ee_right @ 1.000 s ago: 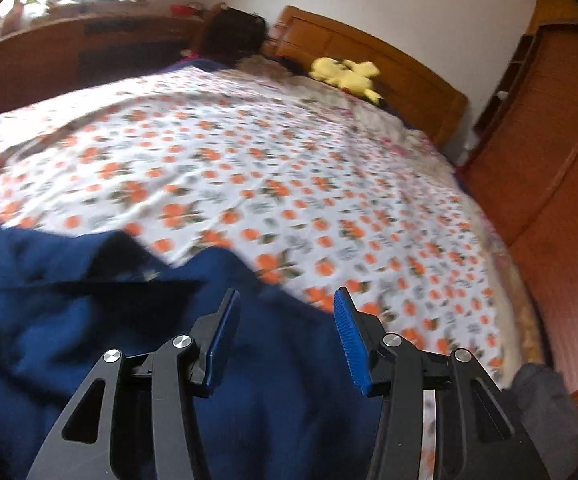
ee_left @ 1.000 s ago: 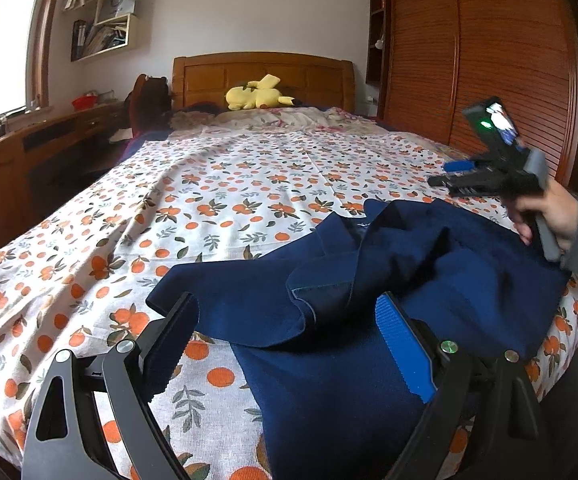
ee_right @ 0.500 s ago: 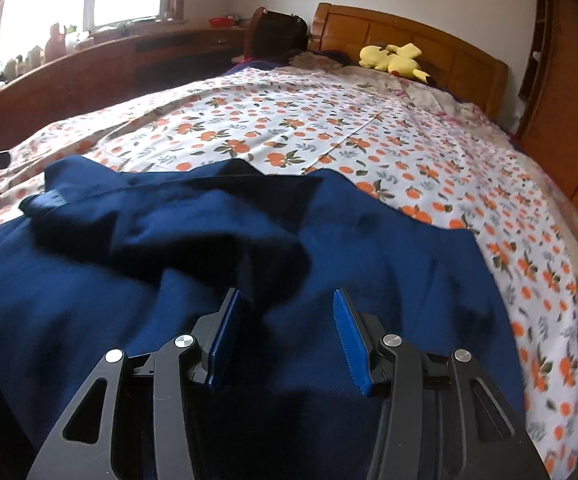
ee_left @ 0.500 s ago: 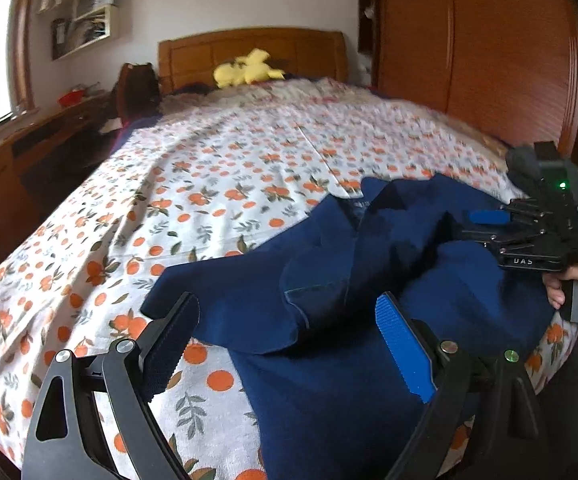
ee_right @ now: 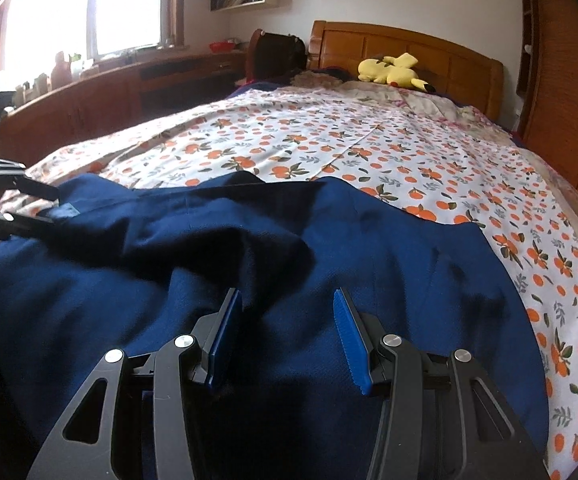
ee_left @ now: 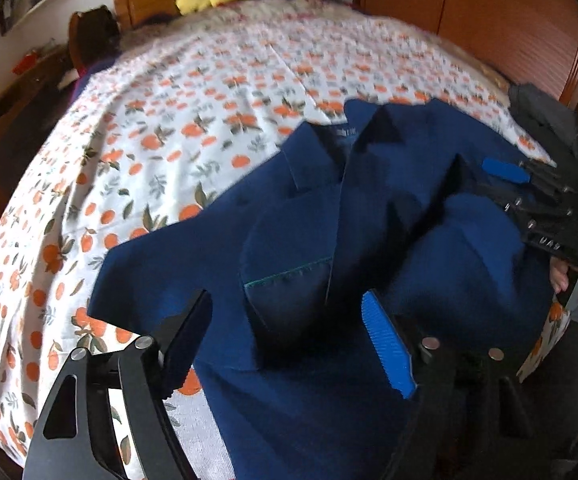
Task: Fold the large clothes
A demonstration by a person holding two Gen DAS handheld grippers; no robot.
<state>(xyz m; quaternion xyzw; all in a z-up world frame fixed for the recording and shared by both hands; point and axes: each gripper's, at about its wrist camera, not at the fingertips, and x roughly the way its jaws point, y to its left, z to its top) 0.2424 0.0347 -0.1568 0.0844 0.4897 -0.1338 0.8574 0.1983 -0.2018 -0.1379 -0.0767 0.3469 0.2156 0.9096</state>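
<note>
A large navy blue jacket [ee_left: 369, 216] lies crumpled at the foot of the bed, collar and lapels toward the headboard; it also fills the lower part of the right wrist view [ee_right: 329, 240]. My left gripper [ee_left: 285, 328] is open and empty, hovering just above the jacket's left front panel. My right gripper [ee_right: 287, 332] is open and empty, low over the jacket's right side. The right gripper also shows in the left wrist view [ee_left: 501, 184], over the jacket's right shoulder. The left gripper's fingers [ee_right: 5, 188] show at the left edge of the right wrist view.
The bed has a white sheet with orange fruit print [ee_left: 193, 120]. A yellow plush toy [ee_right: 393, 70] lies by the wooden headboard [ee_right: 409, 48]. A wooden wardrobe [ee_left: 489, 12] stands along the right side, and a desk [ee_right: 109, 96] under the window along the left.
Both grippers have come down lower and closer over the jacket. The right gripper has swung from pointing up over the bed to lying level above the jacket's right side.
</note>
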